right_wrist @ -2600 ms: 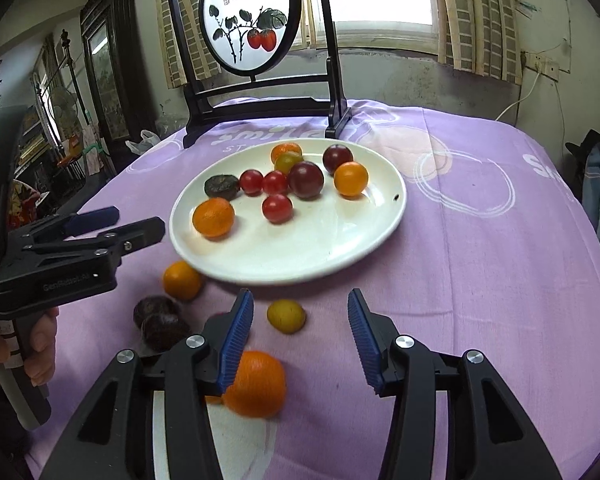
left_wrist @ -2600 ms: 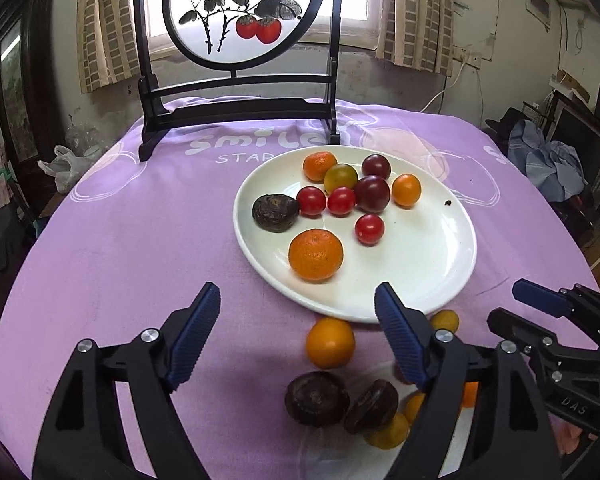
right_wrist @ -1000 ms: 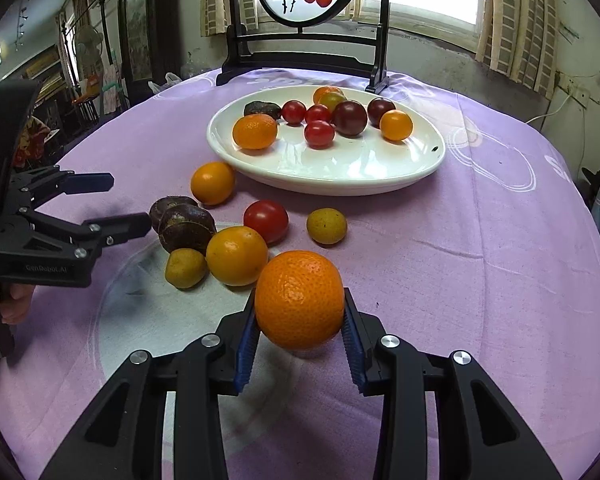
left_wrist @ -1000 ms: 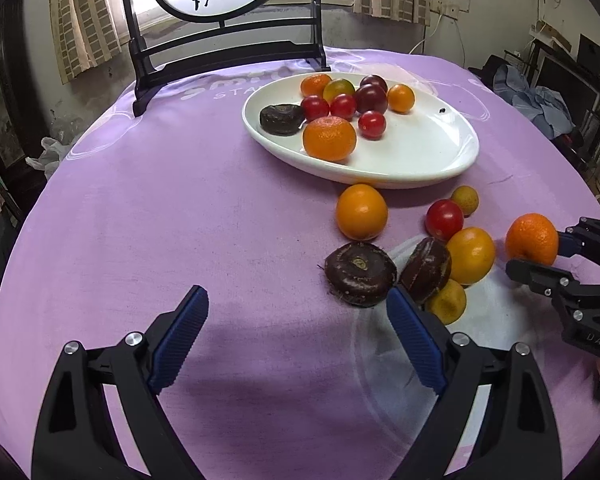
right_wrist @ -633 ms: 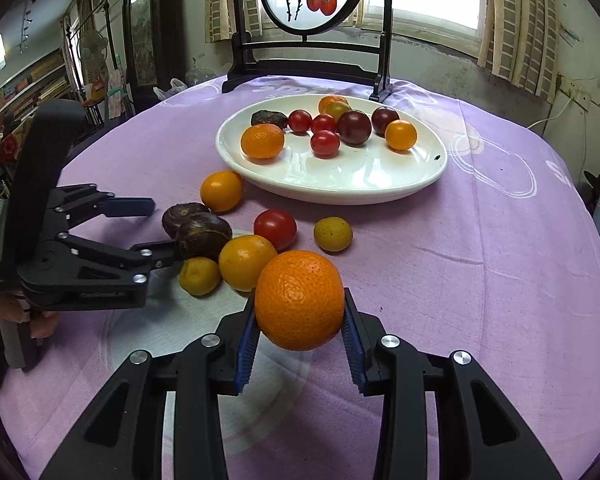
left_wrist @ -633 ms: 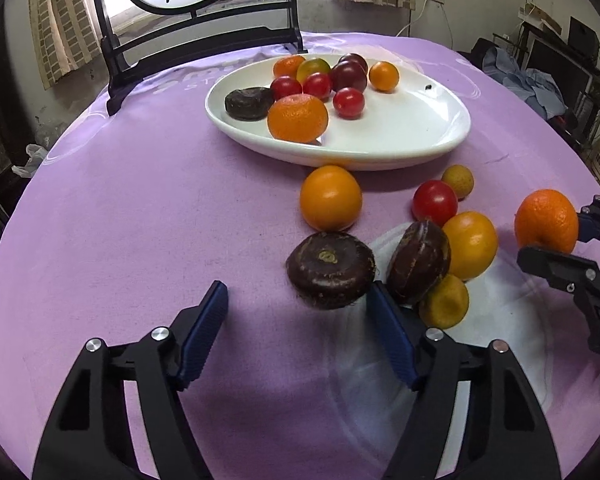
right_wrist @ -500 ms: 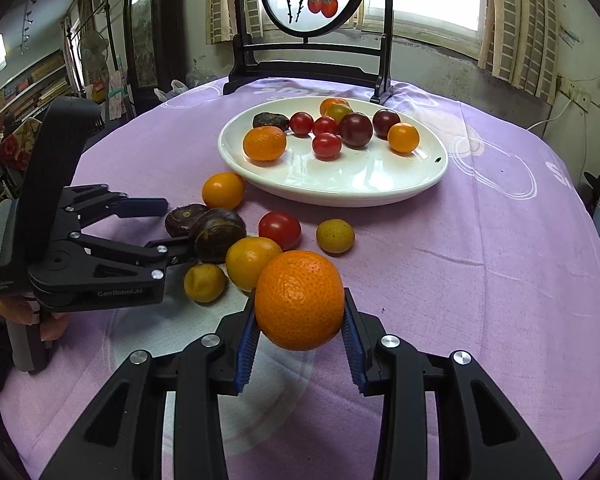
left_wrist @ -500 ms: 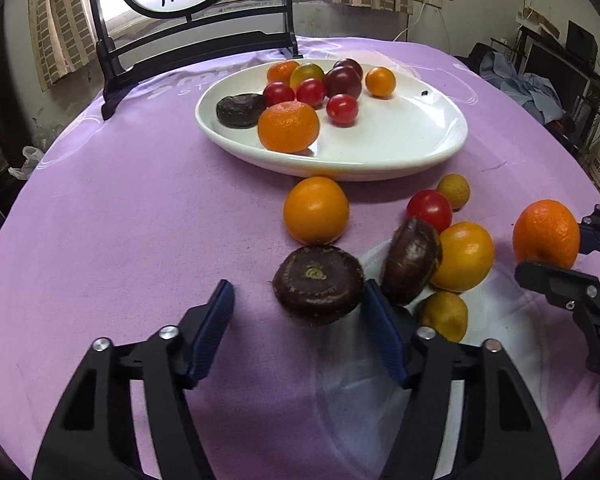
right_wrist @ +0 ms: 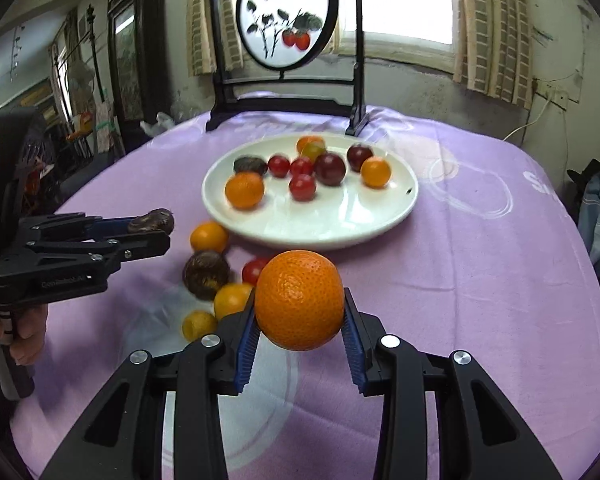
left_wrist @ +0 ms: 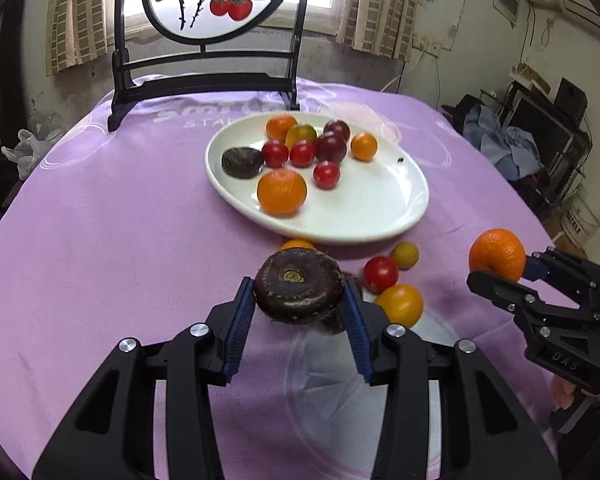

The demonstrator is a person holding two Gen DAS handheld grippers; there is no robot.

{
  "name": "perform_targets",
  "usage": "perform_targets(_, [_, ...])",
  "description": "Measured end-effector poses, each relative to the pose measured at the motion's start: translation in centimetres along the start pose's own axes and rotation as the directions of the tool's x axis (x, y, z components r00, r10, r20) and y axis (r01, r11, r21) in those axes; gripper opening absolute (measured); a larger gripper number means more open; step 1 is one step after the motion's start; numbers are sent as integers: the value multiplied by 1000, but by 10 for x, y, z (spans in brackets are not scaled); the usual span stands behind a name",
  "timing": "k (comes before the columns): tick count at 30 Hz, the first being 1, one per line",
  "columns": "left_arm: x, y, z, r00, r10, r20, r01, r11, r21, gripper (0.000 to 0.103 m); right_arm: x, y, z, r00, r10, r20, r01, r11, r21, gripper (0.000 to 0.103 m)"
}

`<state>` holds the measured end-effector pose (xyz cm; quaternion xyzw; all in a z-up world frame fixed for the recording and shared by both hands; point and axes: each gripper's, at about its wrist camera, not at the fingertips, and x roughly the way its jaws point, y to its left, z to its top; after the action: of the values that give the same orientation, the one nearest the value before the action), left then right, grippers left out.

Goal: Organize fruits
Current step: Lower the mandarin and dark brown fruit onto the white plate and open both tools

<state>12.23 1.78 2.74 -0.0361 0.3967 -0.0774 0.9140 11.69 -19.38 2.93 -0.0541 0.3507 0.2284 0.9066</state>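
Purple-clothed counter (left_wrist: pixel 100 240): left hand-held gripper (left_wrist: pixel 299 300) clamps dark fruit (left_wrist: pixel 299 291), right hand-held gripper (right_wrist: pixel 300 320) clamps orange (right_wrist: pixel 299 299); risk: crowded far plate (right_wrist: pixel 380 220), released fruit may roll off.

Half hidden behind the dark fruit (left_wrist: pixel 299 291): a small orange (left_wrist: pixel 297 244) and another dark fruit (left_wrist: pixel 334 322); plate fruits blurry.
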Motion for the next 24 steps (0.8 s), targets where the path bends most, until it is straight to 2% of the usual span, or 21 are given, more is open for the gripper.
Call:
perform_targets(4, [-2,-1,30,998,47,37,-47,999,7,43,-4,-4,20,999,-23,40,22,1000,14,38])
perform_targets(10, [27,10,68,997,69,24,-68,996,-60,43,22,-11,46,998,-45,33,44,998,34,38])
perform_targets(14, [52,8,79,997,76,-7,-77,993,-84,43,51,-17,53,999,-49,-13,50,997,57,39])
perform_targets(19, [74,-8,91,995,102,-15,-102,995,-13,43,76,-18,54,998,-40,-51,43,997,62,39])
perform_targets(24, [97,-9,98,993,95,-64,-98,995,-37,43,89,-19,51,998,-30,-57,34,997,73,40])
